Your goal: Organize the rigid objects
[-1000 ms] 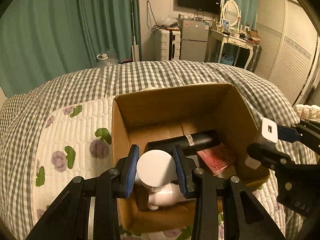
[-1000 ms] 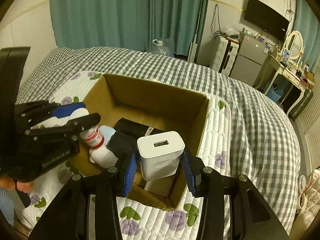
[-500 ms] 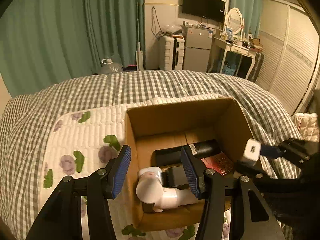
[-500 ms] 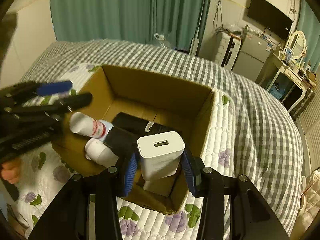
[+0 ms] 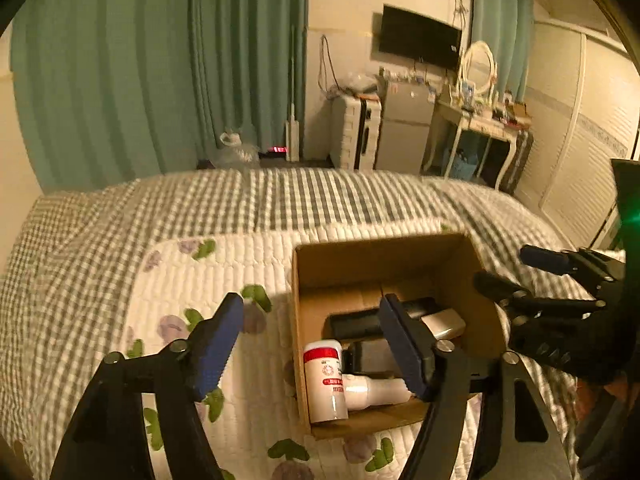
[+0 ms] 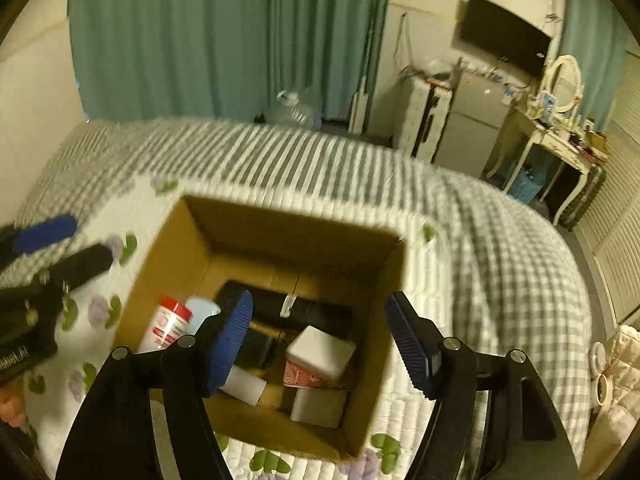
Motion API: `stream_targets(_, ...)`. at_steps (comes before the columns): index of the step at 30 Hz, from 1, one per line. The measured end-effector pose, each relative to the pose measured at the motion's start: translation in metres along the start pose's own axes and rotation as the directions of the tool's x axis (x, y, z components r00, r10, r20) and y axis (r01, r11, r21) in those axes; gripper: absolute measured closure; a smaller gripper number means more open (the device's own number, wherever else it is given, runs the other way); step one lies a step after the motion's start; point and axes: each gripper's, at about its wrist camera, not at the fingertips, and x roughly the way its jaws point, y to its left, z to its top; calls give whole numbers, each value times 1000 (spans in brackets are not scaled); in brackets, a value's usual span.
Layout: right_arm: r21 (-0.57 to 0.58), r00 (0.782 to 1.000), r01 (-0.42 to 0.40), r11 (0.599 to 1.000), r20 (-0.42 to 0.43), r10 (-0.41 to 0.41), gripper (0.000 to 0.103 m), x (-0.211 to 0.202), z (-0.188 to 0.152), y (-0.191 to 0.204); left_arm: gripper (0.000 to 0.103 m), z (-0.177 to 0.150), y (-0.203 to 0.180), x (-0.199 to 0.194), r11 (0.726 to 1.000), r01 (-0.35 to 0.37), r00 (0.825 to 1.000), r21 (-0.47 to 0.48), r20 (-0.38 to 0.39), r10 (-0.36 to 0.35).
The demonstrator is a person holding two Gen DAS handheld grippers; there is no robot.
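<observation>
Dim bedroom, green curtains [image 5: 160,80] behind, checked bed [image 5: 120,220] with a flowered quilt [image 5: 180,280] carrying an open box [image 6: 180,248]. Both drops judged done: left hand-held gripper [image 5: 316,344] spread wide and empty, hanging above the box's near-left corner; right hand-held gripper [image 6: 320,344] likewise wide apart, holding nothing, poised over the box mouth. Inside the box, in the left view: red-capped bottle [image 5: 324,384] lying at 7 o'clock against the left wall, white bottle [image 5: 376,390] just beside it along the near wall, dark case [image 5: 356,322] across the middle, charger [image 5: 444,322] at 3 o'clock. In the right view the same charger sits tilted on a red packet [image 6: 300,376] near the right wall, with another white block [image 6: 318,408] at 5 o'clock by the near wall. Next step, as a guess: lift both grippers straight up and out, then look for any loose item left on the bed; none visible on the quilt from here, so possibly near the end of the task. Calls for a vertical retreat first, since cardboard walls stand close on every side of the right fingers and the left gripper's right finger overlaps the box's interior in view. Open room plentiful toward 9 o'clock over the quilt and toward 12 o'clock over the checked cover; tighter at 3 o'clock, where the two grippers sit near each other. Bed edge falls away at the right toward a dressing table [image 6: 552,136]; worth keeping clear of that side. Much blur in both views, so finer detail hard to tell.
</observation>
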Motion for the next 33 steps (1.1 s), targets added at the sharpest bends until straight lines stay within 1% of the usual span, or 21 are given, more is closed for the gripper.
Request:
stream_targets(1,6,1000,10,1000,17,-10,34,-10,2,-2,29,3,0,-8,1000,-2,1000,0,12,2)
stream_targets(3,15,999,19,1000,51,-20,34,-35,5,-7,25,9,-4,-31,1000,-11,999,14,47,10)
stream_targets(4,19,998,24,1000,65,-25,33,-48,5,-9,19,11,-5,-40,1000,-19,998,20,62,18)
stream_targets(5,24,996,31,999,79,-32,31,-63,6,-12,12,14,-7,-56,999,-38,995,29,96,35)
stream_targets(6,26,995,37,999,89,-39,25,-75,8,-13,7,17,-9,-69,998,-51,991,32,124,47)
stream_targets(7,20,994,49,999,99,-50,18,-88,8,-13,6,18,-10,-78,998,-55,988,31,145,50)
stream_targets(8,9,992,62,998,111,-62,15,-104,8,-11,4,20,-12,-94,998,-49,983,31,181,43)
stream_targets(9,6,990,66,998,122,-66,10,-118,10,-11,0,21,-12,-105,999,-43,979,32,199,36)
stream_targets(11,16,986,67,998,152,-69,6,-145,9,-12,0,23,-13,-125,999,-33,972,27,235,26)
stream_targets(13,35,977,74,997,198,-79,0,-174,8,-14,0,23,-14,-146,999,-31,965,15,262,26)
stream_targets(14,46,968,85,995,232,-93,0,-189,6,-14,0,23,-14,-150,999,-30,963,14,268,25)
stream_targets(16,50,958,95,994,267,-105,0,-208,2,-15,0,19,-14,-161,999,-38,958,11,286,33)
stream_targets(18,51,948,97,994,298,-108,0,-222,-5,-12,0,10,-15,-169,998,-64,950,10,308,58)
stream_targets(19,51,944,98,994,312,-109,0,-226,-9,-11,0,5,-15,-171,997,-73,946,12,318,65)
stream_targets(22,42,934,90,995,343,-99,0,-231,-23,-7,0,-19,-18,-176,993,-120,914,2,389,110)
stream_targets(24,45,929,85,995,357,-95,0,-229,-35,-3,0,-33,-21,-174,993,-119,910,10,401,105)
stream_targets(26,36,927,71,997,366,-79,0,-222,-47,3,0,-44,-20,-165,995,-105,915,1,393,96)
stream_targets(29,45,909,78,996,408,-89,0,-211,-70,10,0,-59,-20,-148,997,-83,928,-8,363,80)
stream_targets(31,58,913,73,996,397,-90,0,-199,-81,10,0,-69,-19,-136,995,-95,931,-29,351,99)
stream_targets(33,115,919,67,991,381,-107,0,-189,-94,6,0,-84,-15,-132,996,-86,936,-40,338,94)
